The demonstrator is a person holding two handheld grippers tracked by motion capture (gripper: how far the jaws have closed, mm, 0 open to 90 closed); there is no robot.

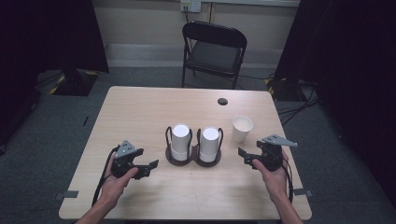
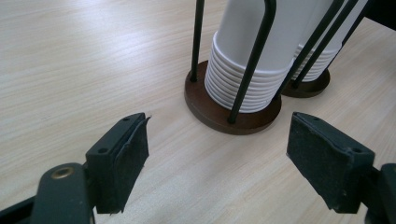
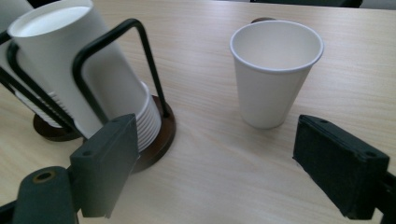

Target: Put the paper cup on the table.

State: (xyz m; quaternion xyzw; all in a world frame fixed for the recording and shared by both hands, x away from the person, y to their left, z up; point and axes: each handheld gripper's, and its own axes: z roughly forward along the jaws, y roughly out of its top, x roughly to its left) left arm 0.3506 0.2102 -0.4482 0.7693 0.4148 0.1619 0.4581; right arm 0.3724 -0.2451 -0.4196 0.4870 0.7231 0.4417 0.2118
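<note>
1. We hold the left gripper [image 1: 150, 168] low over the near left part of the table [image 1: 140, 107], its jaws spread wide with nothing between them.
2. Through the left gripper view, we look between the spread jaws at the left cup stack [image 2: 254, 56], which stands mouth down on a round brown base [image 2: 210, 112] inside black wire hoops [image 2: 254, 60].
3. We hold the right gripper [image 1: 246, 156] near the right edge of the table, jaws likewise spread wide and empty.
4. In the right gripper view, the single paper cup [image 3: 273, 74] stands upright, mouth up, on the bare table ahead of the open jaws, apart from both pads.
5. From the high view, that single paper cup [image 1: 242, 128] sits just right of the right cup stack [image 1: 209, 142] and just beyond the right gripper.
6. The two stacks stand side by side near the middle of the table, their brown bases touching or nearly so; the left cup stack [image 1: 180, 140] lies between the left gripper and the other stack.
7. Beyond the table's far edge we see a black folding chair [image 1: 213, 51].
</note>
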